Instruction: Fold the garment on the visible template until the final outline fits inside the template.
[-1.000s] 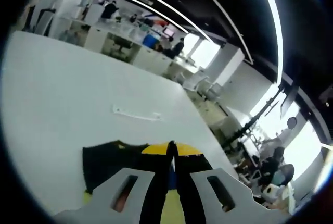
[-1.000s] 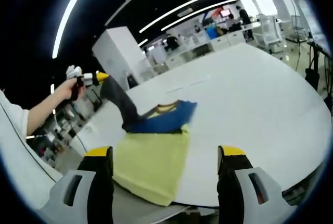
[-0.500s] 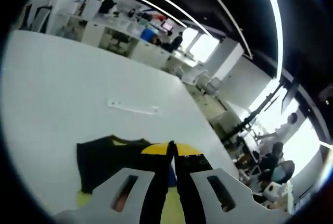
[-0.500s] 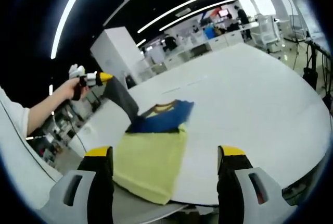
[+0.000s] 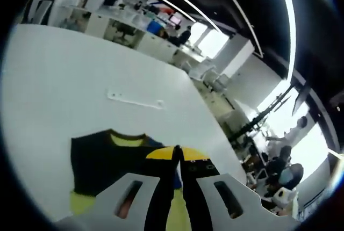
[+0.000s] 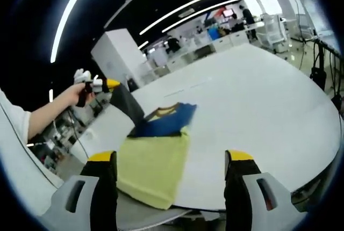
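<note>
A dark navy garment [image 6: 161, 122] with a yellow neckline lies on the white table [image 6: 258, 102], at the far end of a flat yellow-green rectangle [image 6: 151, 165] that looks like the template. In the right gripper view the left gripper [image 6: 110, 84], held by a hand, is raised at the left, and a dark flap of the garment [image 6: 126, 103] hangs from it down to the table. In the left gripper view its jaws [image 5: 177, 153] are pressed together above the navy garment [image 5: 102, 161]. My right gripper [image 6: 170, 156] stands open over the near edge of the yellow-green rectangle and holds nothing.
A thin white strip [image 5: 134, 101] lies on the table beyond the garment. The table's curved edge [image 6: 322, 150] runs along the right. Desks, chairs and people stand far behind, and a person's sleeve [image 6: 13, 129] shows at the left.
The left gripper keeps its hold on the dark flap and has shifted slightly. The navy part lies a little flatter on the table. The right gripper stays open in place.
</note>
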The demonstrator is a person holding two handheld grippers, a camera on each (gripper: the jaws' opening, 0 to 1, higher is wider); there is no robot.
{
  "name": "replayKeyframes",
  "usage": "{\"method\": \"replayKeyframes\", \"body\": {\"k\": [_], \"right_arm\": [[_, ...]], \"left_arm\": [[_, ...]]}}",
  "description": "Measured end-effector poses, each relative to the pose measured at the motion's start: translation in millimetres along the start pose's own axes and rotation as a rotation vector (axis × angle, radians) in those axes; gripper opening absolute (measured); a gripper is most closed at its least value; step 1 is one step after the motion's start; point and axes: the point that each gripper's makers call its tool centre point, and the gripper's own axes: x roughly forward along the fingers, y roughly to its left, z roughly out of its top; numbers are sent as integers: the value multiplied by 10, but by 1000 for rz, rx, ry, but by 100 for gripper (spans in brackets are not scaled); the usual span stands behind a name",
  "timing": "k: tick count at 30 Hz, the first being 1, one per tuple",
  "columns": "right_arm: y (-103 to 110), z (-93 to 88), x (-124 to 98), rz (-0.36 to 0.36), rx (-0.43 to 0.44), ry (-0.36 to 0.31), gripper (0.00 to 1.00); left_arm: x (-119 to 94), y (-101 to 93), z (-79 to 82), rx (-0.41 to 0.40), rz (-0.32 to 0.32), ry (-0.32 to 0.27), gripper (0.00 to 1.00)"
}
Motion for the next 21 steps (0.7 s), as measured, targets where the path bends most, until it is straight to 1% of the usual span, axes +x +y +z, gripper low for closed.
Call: {"method": "replayKeyframes", "body": {"k": [6,11,21], "right_arm": [[-35,-10,18,1,4,2,82],[-37,-21,54,7,5,5,82],[-90,-35,64,5,7,13,82]], "left_arm": [[81,-19,-32,-4,2,9,0],[152,22,-64,-31,9,14,0],[260,25,-141,-68,11,18,0]]}}
